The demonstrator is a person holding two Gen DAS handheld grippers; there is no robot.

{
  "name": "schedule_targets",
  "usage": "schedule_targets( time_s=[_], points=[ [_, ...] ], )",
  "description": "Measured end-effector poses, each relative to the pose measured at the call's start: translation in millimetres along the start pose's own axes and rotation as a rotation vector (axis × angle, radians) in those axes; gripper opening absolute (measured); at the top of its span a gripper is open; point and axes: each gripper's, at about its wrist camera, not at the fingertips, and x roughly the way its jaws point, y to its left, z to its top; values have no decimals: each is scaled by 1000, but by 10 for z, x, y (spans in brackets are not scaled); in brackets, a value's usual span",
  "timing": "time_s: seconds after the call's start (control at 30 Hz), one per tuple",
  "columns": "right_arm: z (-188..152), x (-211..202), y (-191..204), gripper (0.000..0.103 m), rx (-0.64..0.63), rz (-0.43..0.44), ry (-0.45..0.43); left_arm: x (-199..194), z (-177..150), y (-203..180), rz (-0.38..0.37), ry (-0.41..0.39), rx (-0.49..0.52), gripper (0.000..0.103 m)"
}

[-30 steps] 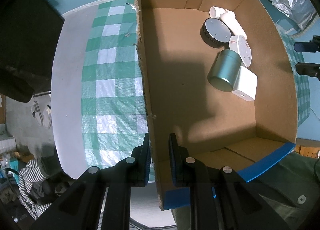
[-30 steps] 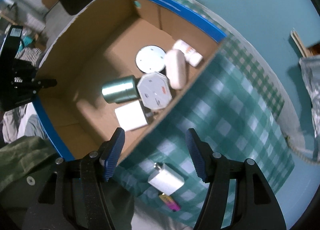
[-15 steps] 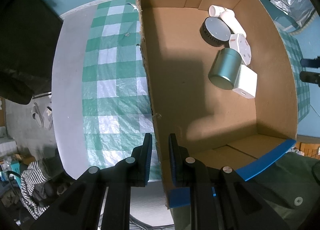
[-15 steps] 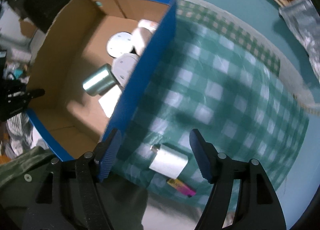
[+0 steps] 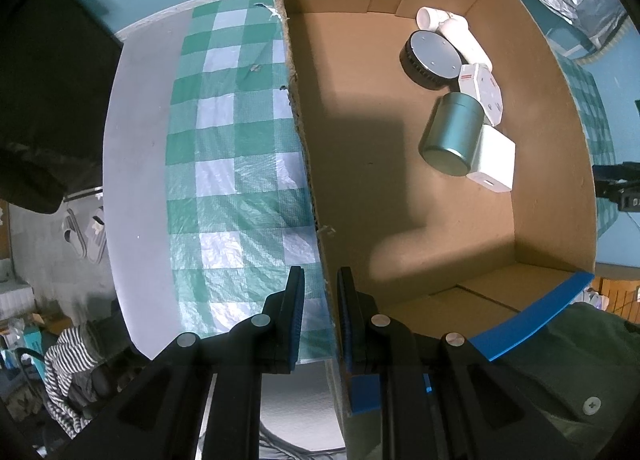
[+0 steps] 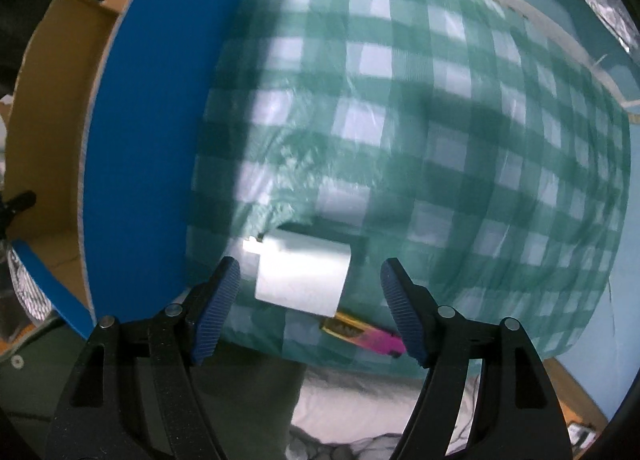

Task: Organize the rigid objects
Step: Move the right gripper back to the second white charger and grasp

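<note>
While the left gripper (image 5: 319, 292) pinches the cardboard box (image 5: 306, 148) wall, the right gripper (image 6: 311, 284) hangs wide open, holding nothing, over a white charger (image 6: 302, 276).

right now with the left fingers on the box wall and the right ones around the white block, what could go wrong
1. The left gripper pinches only the thin, ragged wall of the cardboard box; a pull may tear it or tip the box.
2. The white block lies near the tablecloth edge; a nudge from the open right gripper could push it off.
3. The pink and yellow item is partly under the block and could be dragged along.
</note>
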Motion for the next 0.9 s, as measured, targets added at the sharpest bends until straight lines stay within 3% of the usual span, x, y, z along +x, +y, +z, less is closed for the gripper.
schedule_targets(
  time_s=[0.37,0.77,0.9],
  points=[
    [-146,341,-47,73,36,18,40,-9,-11,-24,-5,1,13,16],
    [-212,540,-44,73,94,-23,11,-4,-8,-23,-4,3,13,16],
    [-220,592,-47,69,101,-27,12,-6,-6,-16,-3,3,14,16]
  ],
)
